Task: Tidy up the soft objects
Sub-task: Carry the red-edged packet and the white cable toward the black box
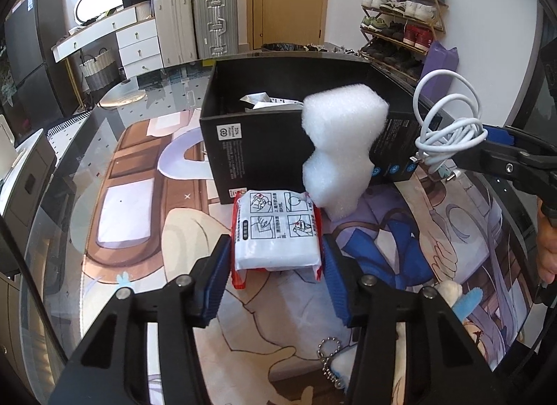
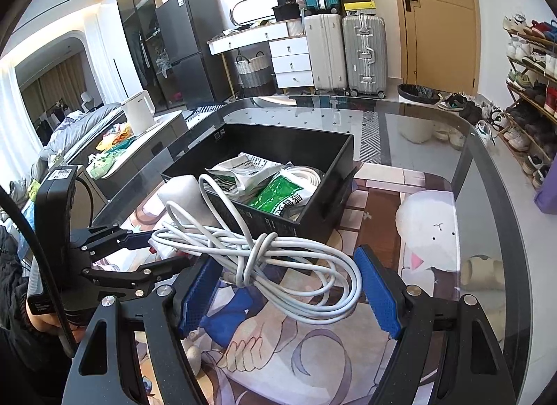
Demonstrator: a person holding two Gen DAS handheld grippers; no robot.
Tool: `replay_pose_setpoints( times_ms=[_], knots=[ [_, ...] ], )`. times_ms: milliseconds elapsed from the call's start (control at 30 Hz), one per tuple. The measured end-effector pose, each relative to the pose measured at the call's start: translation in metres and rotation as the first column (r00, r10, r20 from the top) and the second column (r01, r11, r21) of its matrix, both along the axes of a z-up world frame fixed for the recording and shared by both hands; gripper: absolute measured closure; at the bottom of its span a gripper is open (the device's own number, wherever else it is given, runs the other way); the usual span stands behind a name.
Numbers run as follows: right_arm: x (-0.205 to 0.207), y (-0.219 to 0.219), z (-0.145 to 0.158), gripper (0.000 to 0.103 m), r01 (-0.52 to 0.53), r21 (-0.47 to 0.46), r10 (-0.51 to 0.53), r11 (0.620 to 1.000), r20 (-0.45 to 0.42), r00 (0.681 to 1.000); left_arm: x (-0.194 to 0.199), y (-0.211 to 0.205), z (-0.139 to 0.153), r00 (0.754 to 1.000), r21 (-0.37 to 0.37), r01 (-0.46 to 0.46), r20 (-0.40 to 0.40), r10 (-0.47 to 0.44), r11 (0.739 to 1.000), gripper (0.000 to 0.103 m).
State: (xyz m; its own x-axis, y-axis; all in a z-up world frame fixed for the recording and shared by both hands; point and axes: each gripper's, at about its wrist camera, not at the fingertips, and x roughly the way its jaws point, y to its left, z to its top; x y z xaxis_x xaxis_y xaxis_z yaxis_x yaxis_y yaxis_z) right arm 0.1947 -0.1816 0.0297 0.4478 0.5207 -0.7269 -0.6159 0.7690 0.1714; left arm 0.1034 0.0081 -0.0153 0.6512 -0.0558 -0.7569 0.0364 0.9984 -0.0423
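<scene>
2 tongs are at work over the glass tabletop (image 2: 435, 133). The left tongs (image 1: 276, 262) stand parted around a white packet (image 1: 276, 231) with red edges and printed diagrams; its blue pads sit just beside the packet's 2 sides, and I cannot tell whether they press it. The packet lies on the printed mat (image 1: 139, 231), directly in front of the black box (image 1: 250, 147). A white foam block (image 1: 343, 150) leans against the box's front wall, touching the packet's far corner. The right tongs (image 2: 290, 288) stand wide apart in their own view, with a coiled white cable (image 2: 264, 258) lying across the gap between them, knotted at its middle. In the left view that cable (image 1: 449, 126) hangs off the tong tips beside the box's right corner. Inside the box lie a green-and-white bag (image 2: 282, 192), a printed white pouch (image 2: 243, 168) and another white cord (image 2: 306, 175). A small plush keychain (image 1: 459, 297) rests on the mat near the left tongs.
</scene>
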Motion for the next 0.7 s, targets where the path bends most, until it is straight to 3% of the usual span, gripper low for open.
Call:
replay_pose_setpoints(
  times_ms=[700],
  knots=[
    [-0.014,0.004,0.013,0.024,-0.037,0.036,0.035,0.999,0.065,0.997,-0.018,0.02,0.033,0.991,-0.054,-0.032,0.125,0.039,0.998,0.053]
  ],
)
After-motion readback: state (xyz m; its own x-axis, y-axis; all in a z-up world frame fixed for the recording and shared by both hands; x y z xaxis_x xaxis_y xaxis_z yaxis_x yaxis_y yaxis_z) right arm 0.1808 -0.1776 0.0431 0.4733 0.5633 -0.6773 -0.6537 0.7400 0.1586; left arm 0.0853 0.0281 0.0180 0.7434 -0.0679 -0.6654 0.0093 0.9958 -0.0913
